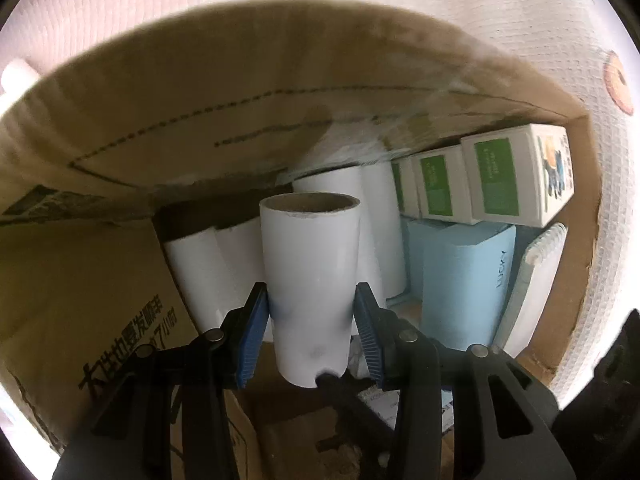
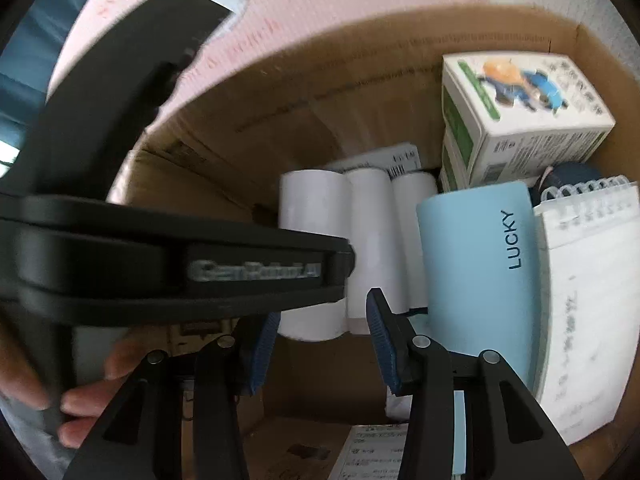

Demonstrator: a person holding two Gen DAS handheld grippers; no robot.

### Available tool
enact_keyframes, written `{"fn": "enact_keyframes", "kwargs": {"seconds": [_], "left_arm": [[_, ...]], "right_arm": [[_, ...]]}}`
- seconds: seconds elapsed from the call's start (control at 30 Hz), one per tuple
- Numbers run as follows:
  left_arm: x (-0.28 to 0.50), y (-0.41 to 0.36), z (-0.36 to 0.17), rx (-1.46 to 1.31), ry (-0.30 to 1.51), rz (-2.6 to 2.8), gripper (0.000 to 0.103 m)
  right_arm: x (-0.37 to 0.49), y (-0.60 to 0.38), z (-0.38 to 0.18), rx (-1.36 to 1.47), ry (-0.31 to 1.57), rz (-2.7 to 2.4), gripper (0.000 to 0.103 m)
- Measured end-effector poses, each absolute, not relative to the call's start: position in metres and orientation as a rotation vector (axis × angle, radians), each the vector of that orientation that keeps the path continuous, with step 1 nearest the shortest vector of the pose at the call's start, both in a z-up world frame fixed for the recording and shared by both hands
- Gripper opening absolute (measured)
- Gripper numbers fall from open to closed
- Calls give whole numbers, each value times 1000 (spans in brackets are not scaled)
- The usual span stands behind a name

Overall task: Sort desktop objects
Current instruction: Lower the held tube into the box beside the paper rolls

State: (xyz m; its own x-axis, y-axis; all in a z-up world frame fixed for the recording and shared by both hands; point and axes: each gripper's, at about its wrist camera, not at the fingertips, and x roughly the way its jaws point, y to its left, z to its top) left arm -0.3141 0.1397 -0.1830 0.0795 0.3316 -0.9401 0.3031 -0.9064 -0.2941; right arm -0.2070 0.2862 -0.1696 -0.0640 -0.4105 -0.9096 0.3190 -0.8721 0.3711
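Note:
My left gripper [image 1: 312,316] is shut on a white paper roll [image 1: 310,280] with a cardboard core, held above the inside of a cardboard box [image 1: 120,128]. Several other white rolls [image 1: 208,268] lie side by side on the box floor behind it; they also show in the right wrist view [image 2: 344,240]. My right gripper [image 2: 320,340] is open and empty, over the box near those rolls. The black body of the left gripper [image 2: 160,264] crosses the right wrist view on the left, with the person's fingers [image 2: 80,400] below it.
In the box's right part stand green-and-white cartons [image 1: 500,176] [image 2: 520,112], a light blue "LUCKY" pack [image 1: 468,280] [image 2: 480,272] and a spiral notebook [image 1: 536,280] [image 2: 588,304]. A pink patterned cloth [image 2: 224,48] lies behind the box.

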Motion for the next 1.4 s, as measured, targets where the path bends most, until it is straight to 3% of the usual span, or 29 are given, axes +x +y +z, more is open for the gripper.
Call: {"fn": "enact_keyframes", "kwargs": {"seconds": [0.17,0.47,0.77,1.03,1.23,1.4], "left_arm": [[-316,134,-183,-2286,-709,2000,47],[-315,138,-179,-2300,-527,2026,49],[-316,135,-175,-2270,-485,2144,46],[-328,123,-190,-2392,-609,2021,47],[-329,121,-186,-2399,-622,1978,56],[-326,114,-171,-2371,-703,1994,56]], "right_arm": [[-213,283,-172,1753,-106,-1960,31],[-221,284,-181,1803,-98,-1962,21],[-225,290,-174,1807,-59,-2010,20],[-231,307,-161,1791,-94,-2076,20],[-233,315,-153,1796,-92,-2090,20],[-235,323,-144,1792,-106,-2091,20]]}}
